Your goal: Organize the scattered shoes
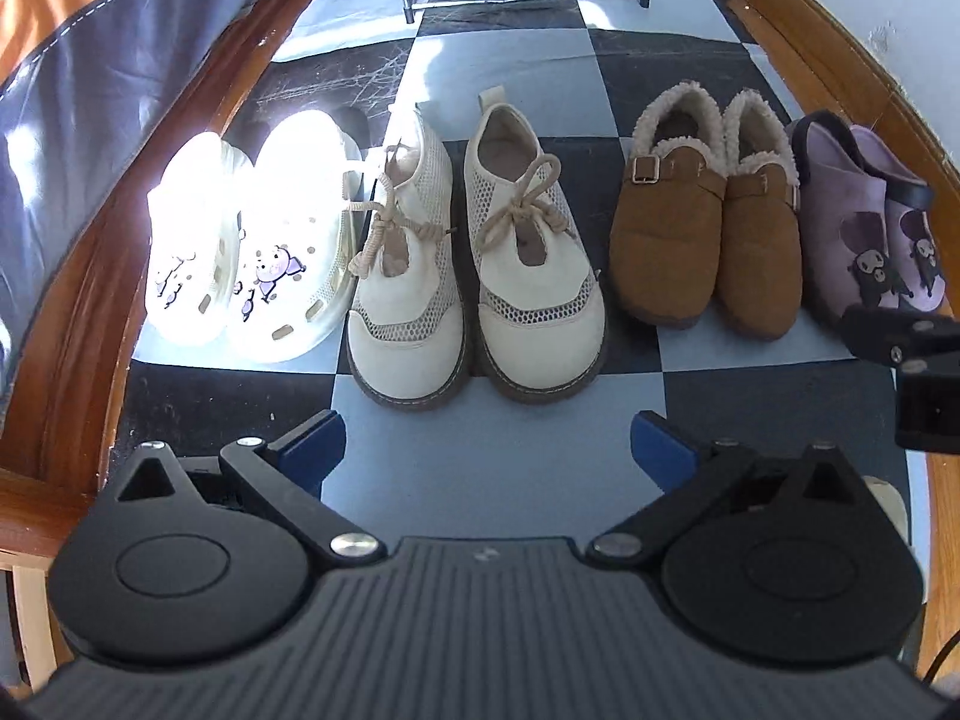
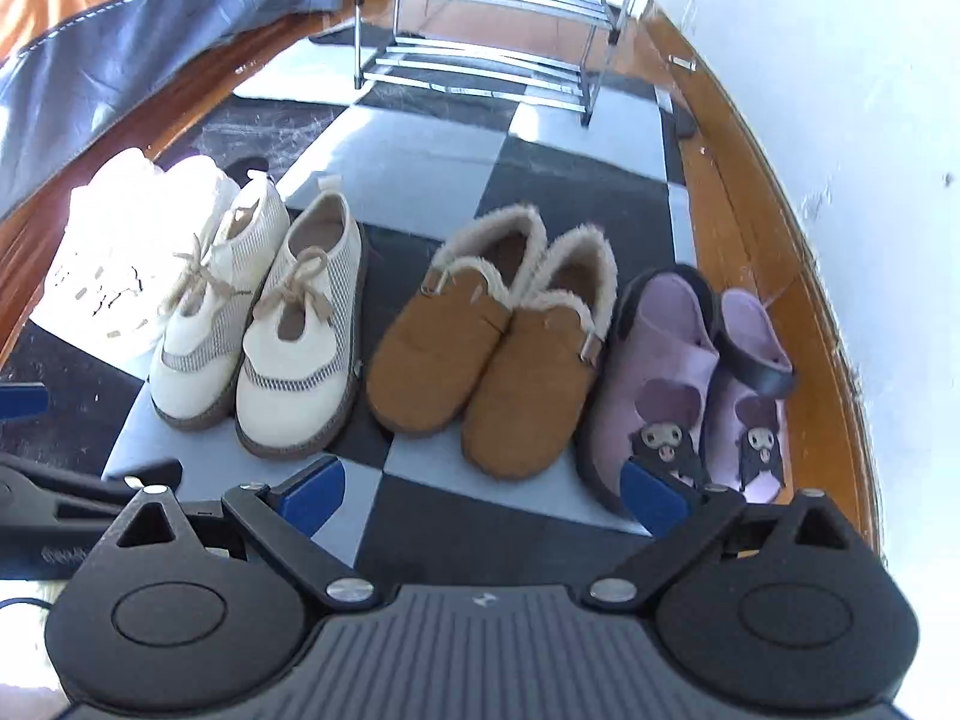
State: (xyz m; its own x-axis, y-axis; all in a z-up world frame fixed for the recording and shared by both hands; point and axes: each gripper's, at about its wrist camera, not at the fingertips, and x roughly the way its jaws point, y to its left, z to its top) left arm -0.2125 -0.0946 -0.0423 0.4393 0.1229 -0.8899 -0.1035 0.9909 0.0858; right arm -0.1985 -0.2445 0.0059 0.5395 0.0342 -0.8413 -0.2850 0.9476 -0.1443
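Four shoe pairs (image 1: 474,252) aligned, checkered mat (image 1: 510,66)

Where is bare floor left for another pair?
Free: the checkered mat between the shoe row and the metal rack, and the strip before the toes. Crowded: white clogs, cream lace-ups, brown slippers, purple clogs fill the row.

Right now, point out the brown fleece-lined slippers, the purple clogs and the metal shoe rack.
brown fleece-lined slippers (image 2: 420,360): right wrist view, toe of the left slipper.
purple clogs (image 2: 654,360): right wrist view, upper of the nearer clog.
metal shoe rack (image 2: 480,69): right wrist view, lowest shelf bars.
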